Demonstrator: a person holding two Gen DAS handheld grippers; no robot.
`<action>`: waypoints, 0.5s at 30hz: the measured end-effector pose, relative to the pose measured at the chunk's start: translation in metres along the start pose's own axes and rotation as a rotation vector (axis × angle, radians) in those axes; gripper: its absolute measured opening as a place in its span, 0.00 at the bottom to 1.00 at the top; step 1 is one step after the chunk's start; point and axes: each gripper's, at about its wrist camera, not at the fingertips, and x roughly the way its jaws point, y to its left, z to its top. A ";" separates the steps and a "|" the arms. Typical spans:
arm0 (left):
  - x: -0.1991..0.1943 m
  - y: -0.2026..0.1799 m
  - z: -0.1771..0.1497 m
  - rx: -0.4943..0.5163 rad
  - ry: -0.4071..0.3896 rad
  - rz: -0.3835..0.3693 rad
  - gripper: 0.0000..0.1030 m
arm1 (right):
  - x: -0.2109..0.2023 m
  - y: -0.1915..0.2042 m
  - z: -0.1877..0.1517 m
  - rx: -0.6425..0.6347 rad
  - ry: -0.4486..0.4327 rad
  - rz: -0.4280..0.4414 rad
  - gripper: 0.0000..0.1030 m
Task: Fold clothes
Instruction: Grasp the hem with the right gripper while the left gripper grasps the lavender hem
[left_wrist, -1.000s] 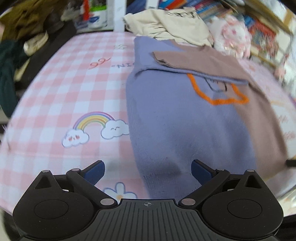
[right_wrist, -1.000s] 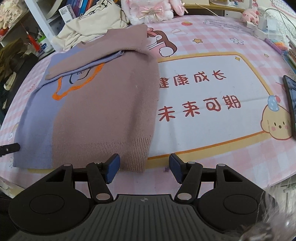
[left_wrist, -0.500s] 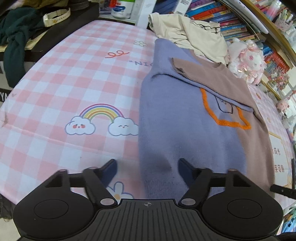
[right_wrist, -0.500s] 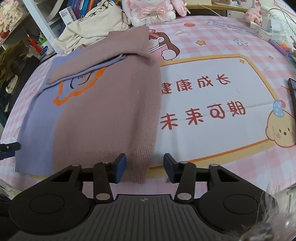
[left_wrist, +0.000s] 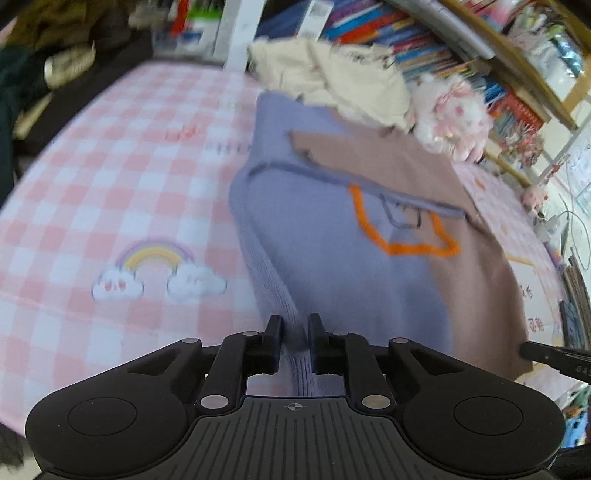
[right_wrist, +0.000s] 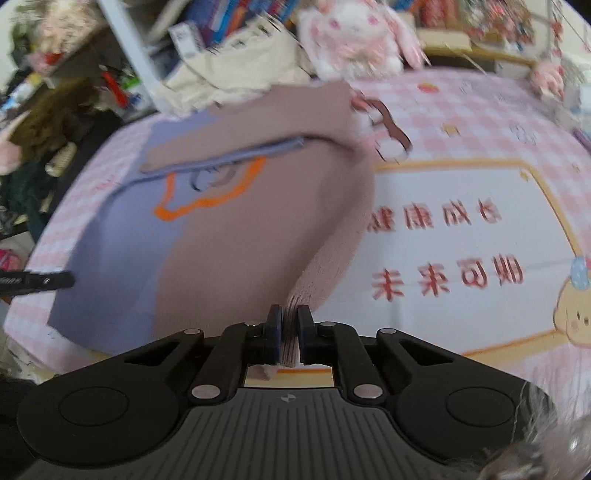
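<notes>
both grippers pinching the near hem of a sweater, ready for the fold

the left gripper (left_wrist: 294, 338) is closing its jaws on the lilac corner of the sweater (left_wrist: 332, 251), knit bunched between the pads; the right gripper (right_wrist: 290, 334) is closing on the mauve corner of the same hem, a thin ridge of ribbing between narrow jaws. the sweater lies flat on the pink checked table cover (left_wrist: 110, 192), its sleeves already crossed over the chest. to do this well, i judge both corners should rise together and level, keeping the hem taut so the knit does not sag, then travel toward the collar. the red printed characters (right_wrist: 443, 251) on the cover are too blurred to read surely; the writing on the book spines is unreadable.
</notes>
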 end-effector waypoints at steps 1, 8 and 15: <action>0.001 0.005 -0.001 -0.025 0.013 -0.013 0.21 | 0.003 -0.005 0.000 0.030 0.016 -0.001 0.14; 0.007 0.033 -0.010 -0.166 0.080 -0.123 0.30 | 0.014 -0.023 -0.004 0.162 0.074 0.014 0.21; 0.003 0.027 -0.005 -0.139 0.048 -0.102 0.05 | 0.009 -0.009 0.000 0.097 0.013 -0.003 0.11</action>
